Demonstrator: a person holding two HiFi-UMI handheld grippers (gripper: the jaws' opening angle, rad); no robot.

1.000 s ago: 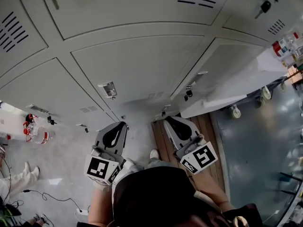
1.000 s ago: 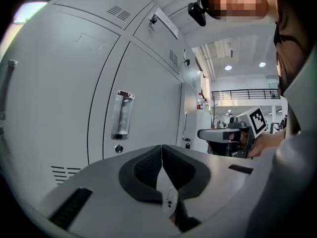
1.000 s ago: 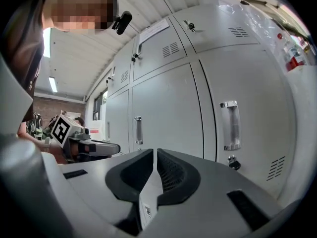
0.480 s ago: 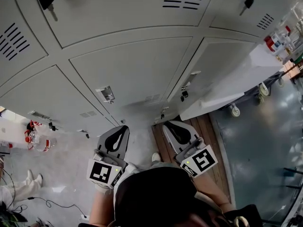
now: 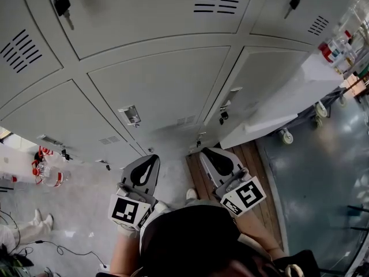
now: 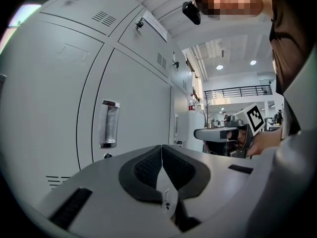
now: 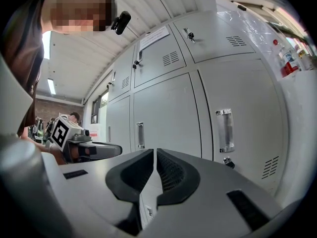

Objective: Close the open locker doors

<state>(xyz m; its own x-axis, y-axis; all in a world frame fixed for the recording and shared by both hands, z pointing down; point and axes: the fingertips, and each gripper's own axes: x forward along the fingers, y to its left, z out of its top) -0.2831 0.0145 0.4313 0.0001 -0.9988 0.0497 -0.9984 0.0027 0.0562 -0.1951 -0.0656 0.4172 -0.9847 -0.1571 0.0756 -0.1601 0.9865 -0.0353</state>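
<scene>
A: Entry, left side: left gripper (image 5: 151, 158), jaws pressed together, nothing between them. Directly ahead of it stand the pale grey metal locker doors (image 6: 141, 108). One has a recessed steel handle (image 6: 109, 124) just left of the jaw line.

B: Any door open there?

A: None plainly; the seams look flush. Entry, right side: right gripper (image 5: 204, 150), jaws closed to a hairline slit, empty, facing the same bank.

B: Handling advice?

A: Press squarely with the closed tips on a door's handle edge, away from its hinge, until the seam sits flush.

B: Unclear entries?

A: The lower right door (image 5: 262, 79), ahead and right of the right gripper, shows a darker seam. I cannot tell whether it is ajar or only shadowed. Further right, a white wheeled table (image 5: 288, 105) hides the lockers behind it.
</scene>
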